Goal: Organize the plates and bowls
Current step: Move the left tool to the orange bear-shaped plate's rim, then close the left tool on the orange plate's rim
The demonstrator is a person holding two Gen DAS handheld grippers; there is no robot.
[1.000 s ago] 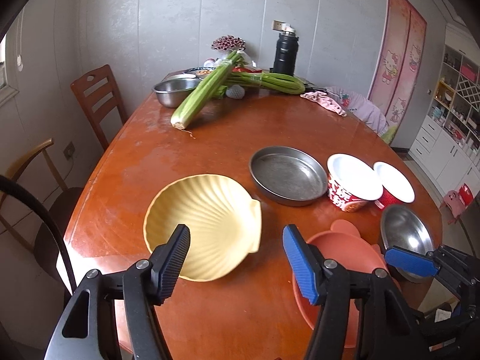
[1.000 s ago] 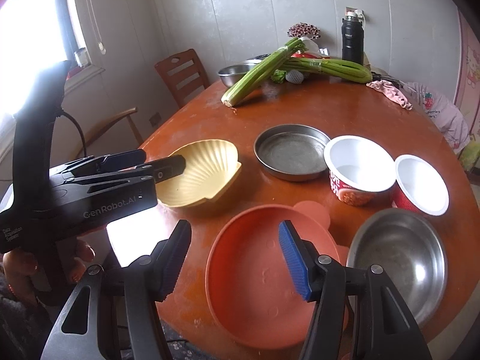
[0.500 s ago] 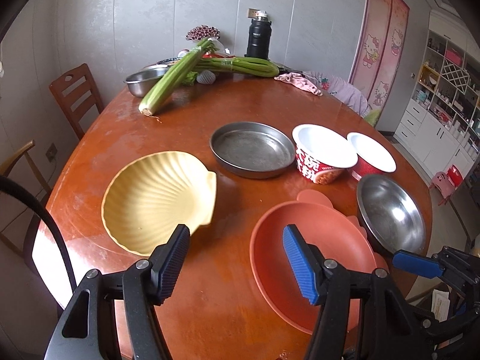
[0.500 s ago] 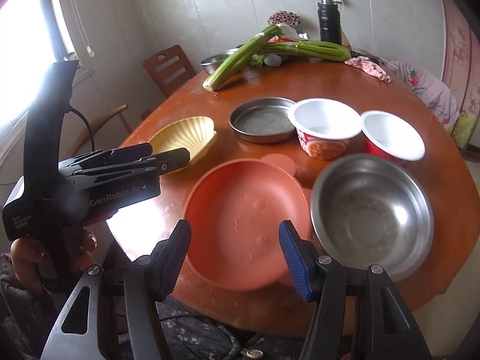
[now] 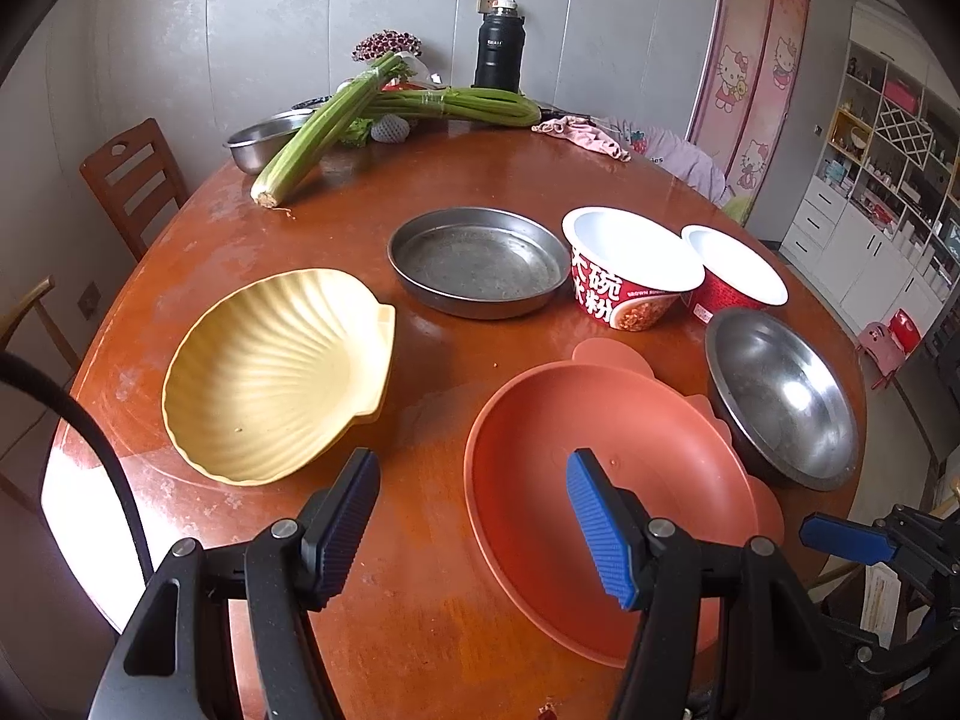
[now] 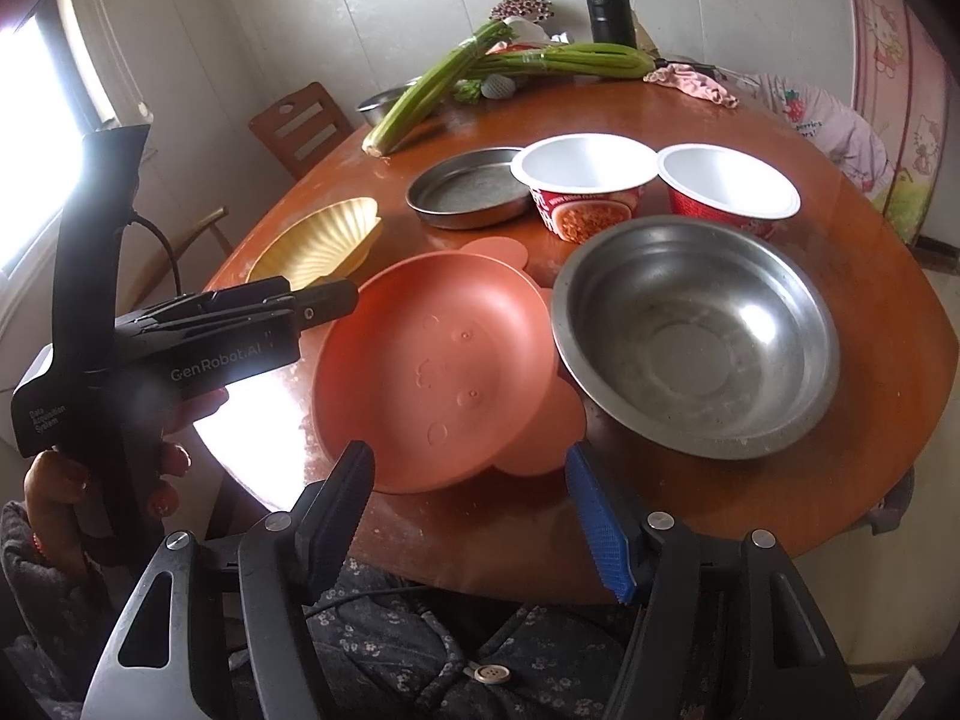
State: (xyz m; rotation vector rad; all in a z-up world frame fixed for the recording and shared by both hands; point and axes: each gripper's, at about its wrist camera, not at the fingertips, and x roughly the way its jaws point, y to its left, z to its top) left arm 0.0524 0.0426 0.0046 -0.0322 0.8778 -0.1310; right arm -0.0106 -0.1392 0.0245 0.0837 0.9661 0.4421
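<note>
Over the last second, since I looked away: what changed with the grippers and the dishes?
Both grippers pulled back toward the table's near edge. The right gripper, its jaws opening with nothing between them, now hangs by the orange plate near rim. The left gripper stayed open and empty. No dish moved; nothing was grasped.

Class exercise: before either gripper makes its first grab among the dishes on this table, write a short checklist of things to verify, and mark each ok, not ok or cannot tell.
1. Left gripper empty, jaws apart: ok.
2. Right gripper empty, jaws opening: ok.
3. Orange plate empty: ok.
4. Steel bowl clear of the plate: not ok, it overlaps the plate's rim.
5. Shell dish free on all sides: ok.
6. Two paper bowls apart: cannot tell.
</note>
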